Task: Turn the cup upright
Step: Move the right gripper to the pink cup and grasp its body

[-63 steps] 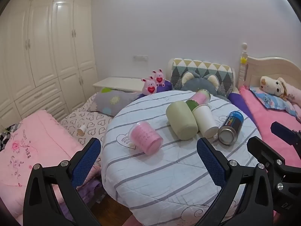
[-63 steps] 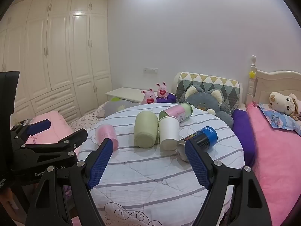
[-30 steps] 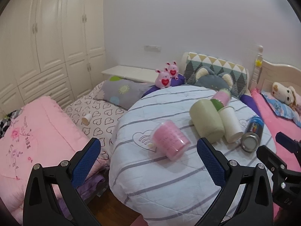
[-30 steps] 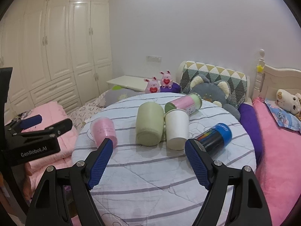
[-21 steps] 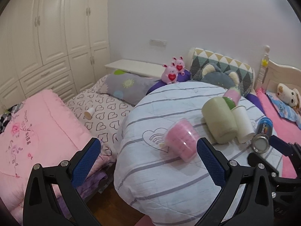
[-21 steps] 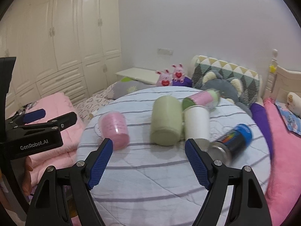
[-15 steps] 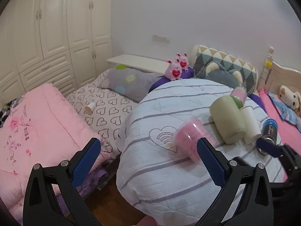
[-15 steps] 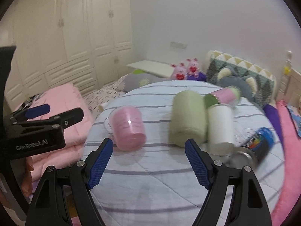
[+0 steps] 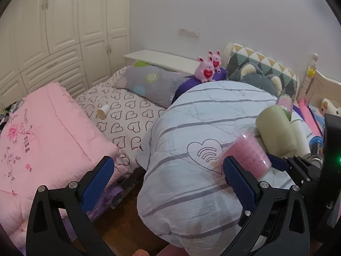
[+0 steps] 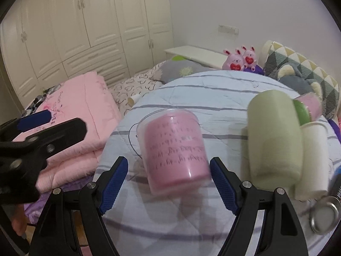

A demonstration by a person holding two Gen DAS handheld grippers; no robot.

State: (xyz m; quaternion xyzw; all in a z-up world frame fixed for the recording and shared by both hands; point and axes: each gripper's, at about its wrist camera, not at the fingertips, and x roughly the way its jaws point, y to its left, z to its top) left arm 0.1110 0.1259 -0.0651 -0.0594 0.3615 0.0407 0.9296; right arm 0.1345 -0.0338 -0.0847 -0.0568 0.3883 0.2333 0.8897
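Observation:
A pink cup (image 10: 174, 147) in a clear outer shell lies on its side on the round table (image 10: 213, 89) with the striped cloth, its base towards me. My right gripper (image 10: 169, 181) is open, its blue pads on either side of the cup's near end, not touching it. The cup also shows in the left wrist view (image 9: 247, 155), just behind my left gripper's right pad. My left gripper (image 9: 168, 183) is open and empty, over the table's left edge. The right gripper (image 9: 298, 168) shows there, close to the cup.
A green cup (image 10: 275, 138), a white paper cup (image 10: 313, 155), a pink and green tin (image 10: 307, 106) and a spray can (image 10: 326, 213) lie on the table's right side. A pink quilt (image 9: 42, 132), a heart-print bed (image 9: 123, 115) and white wardrobes (image 9: 64, 21) are left.
Both grippers have swung left and come closer to the table. The right gripper has moved up to the pink cup, which now sits between its open pads.

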